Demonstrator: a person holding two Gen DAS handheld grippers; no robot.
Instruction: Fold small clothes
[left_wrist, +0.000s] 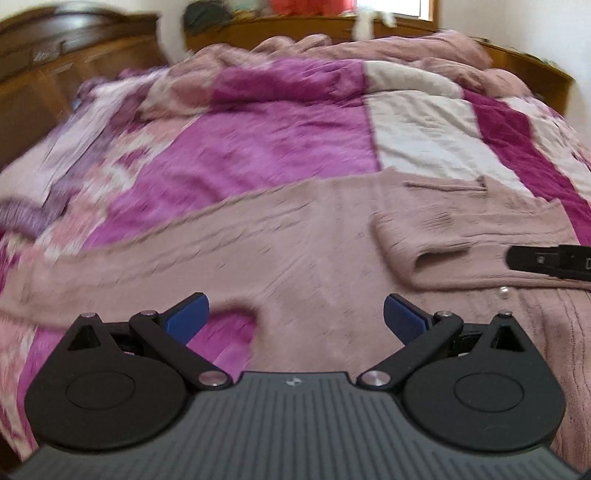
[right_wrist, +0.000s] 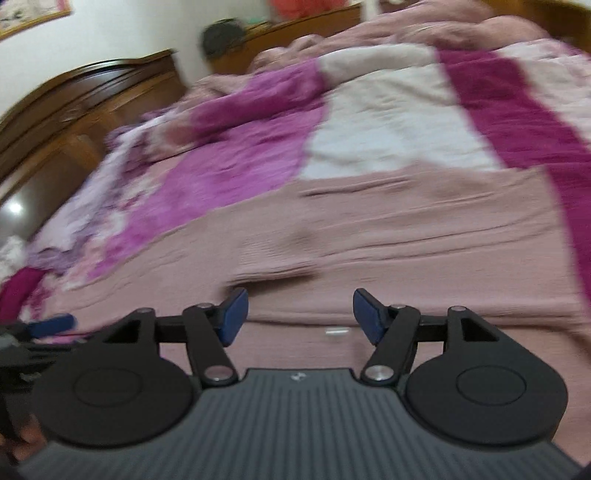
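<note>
A dusty-pink knitted cardigan (left_wrist: 303, 243) lies spread across the bed, with one sleeve (left_wrist: 436, 243) folded over its body and pearl buttons at the right. It also fills the right wrist view (right_wrist: 406, 240). My left gripper (left_wrist: 295, 317) is open and empty, low over the cardigan's near edge. My right gripper (right_wrist: 300, 315) is open and empty, just above the cardigan near the sleeve cuff. Its finger shows at the right edge of the left wrist view (left_wrist: 546, 260). Both views are blurred by motion.
The bed carries a patchwork quilt (left_wrist: 280, 140) in magenta, pink and white, with a bunched pink blanket (left_wrist: 332, 48) at the far end. Wooden furniture (left_wrist: 55, 66) stands to the left and a wooden headboard behind. The left gripper shows at the left in the right wrist view (right_wrist: 48, 325).
</note>
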